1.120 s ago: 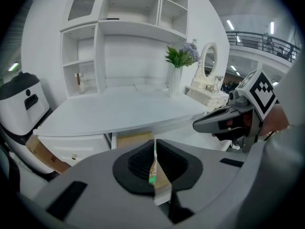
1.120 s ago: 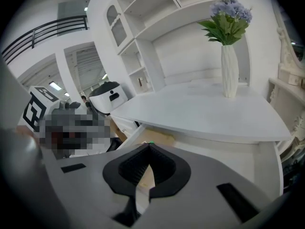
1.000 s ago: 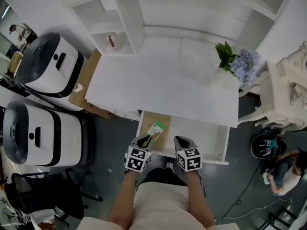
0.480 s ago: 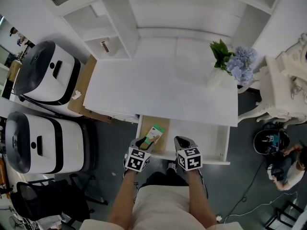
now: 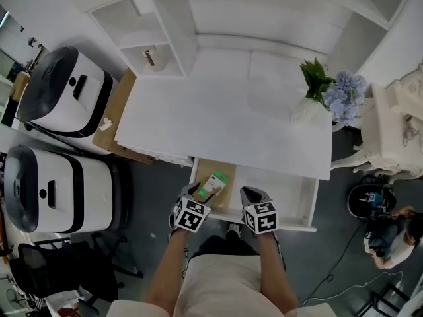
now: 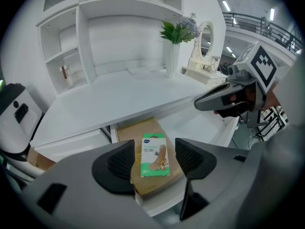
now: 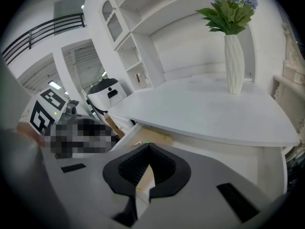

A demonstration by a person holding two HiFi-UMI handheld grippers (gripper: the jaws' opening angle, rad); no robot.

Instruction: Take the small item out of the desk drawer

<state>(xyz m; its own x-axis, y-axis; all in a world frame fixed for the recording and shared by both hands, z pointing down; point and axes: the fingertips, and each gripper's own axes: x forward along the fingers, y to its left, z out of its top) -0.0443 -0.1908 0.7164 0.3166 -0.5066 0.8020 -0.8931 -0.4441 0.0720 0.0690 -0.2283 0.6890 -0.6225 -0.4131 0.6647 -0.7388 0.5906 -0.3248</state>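
Observation:
A small green box [image 5: 213, 185] lies flat on the brown bottom panel at the left end of the open white drawer [image 5: 309, 203] under the desk [image 5: 225, 124]. My left gripper [image 5: 197, 191] sits at the box's near end. Its jaws are opening and stand apart, and in the left gripper view the box [image 6: 155, 155] shows between them with the pads off it. My right gripper [image 5: 251, 193] hovers over the drawer's front edge to the right of the box. In the right gripper view its jaws [image 7: 148, 147] are shut with nothing in them.
A white vase of flowers [image 5: 324, 91] stands at the desk's right end. White shelves [image 5: 149, 38] rise behind the desk. Two white machines [image 5: 66, 91] and a cardboard sheet [image 5: 115, 121] are on the left. A person [image 5: 390, 233] sits on the floor at the right.
The left gripper's jaws have spread apart from a narrow grip at the box's near end. The box now lies flat in the drawer. The right gripper has not moved.

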